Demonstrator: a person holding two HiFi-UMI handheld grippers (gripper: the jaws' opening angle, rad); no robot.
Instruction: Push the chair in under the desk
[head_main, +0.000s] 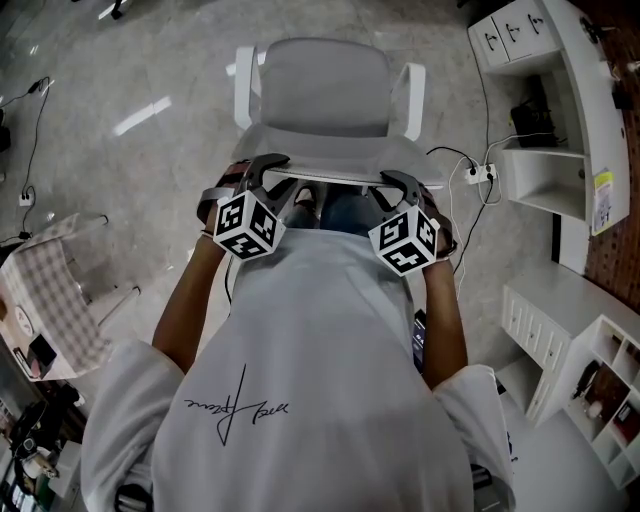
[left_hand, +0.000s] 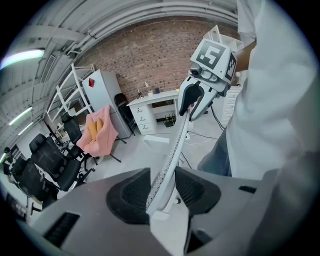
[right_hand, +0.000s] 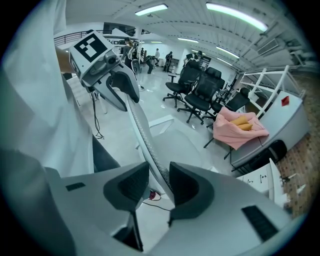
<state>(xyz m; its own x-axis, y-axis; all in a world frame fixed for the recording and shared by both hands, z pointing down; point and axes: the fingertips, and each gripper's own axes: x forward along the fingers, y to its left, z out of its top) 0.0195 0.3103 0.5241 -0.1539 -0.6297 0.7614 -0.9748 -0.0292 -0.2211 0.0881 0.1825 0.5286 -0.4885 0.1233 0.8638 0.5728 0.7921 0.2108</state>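
Seen from the head, both bare forearms reach forward and down from the white sleeves, the left forearm (head_main: 190, 300) on the left and the right forearm (head_main: 442, 315) on the right, level with each other and well apart. Each hand is hidden under its marker cube. The left gripper (left_hand: 162, 187) points steeply down with its jaws apart, the chair backrest's top rim (left_hand: 172, 150) between its pads (left_hand: 132, 192). The right gripper (right_hand: 159, 182) is tilted down likewise, jaws apart around the same rim, which lies against one pad (right_hand: 186, 185) with a gap at the other
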